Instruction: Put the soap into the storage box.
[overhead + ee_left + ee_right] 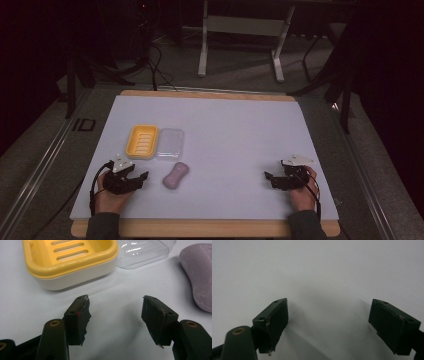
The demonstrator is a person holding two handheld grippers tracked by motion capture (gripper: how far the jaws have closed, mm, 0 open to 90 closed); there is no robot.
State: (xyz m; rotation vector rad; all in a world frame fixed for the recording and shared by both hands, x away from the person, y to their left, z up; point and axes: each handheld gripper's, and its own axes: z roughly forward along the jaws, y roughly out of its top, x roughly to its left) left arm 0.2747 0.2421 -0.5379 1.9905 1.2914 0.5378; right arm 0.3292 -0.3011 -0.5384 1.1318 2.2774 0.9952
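A yellow soap dish [142, 141] [67, 260] lies on the white table mat, and a clear plastic lid [170, 142] [142, 251] sits right beside it on its right. A mauve bar of soap [176, 175] [198, 275] lies nearer the front. My left gripper [141, 177] [115, 315] rests low over the mat just left of the soap, open with nothing between its jaws. My right gripper [270, 178] [328, 322] rests over bare mat at the right, open and empty, pointing left.
The white mat [230, 130] covers a wooden table [200, 229]. Beyond the table's far edge stand a desk frame [240, 40] and cables [155, 65] on a dark floor. A wide bare stretch of mat separates the two grippers.
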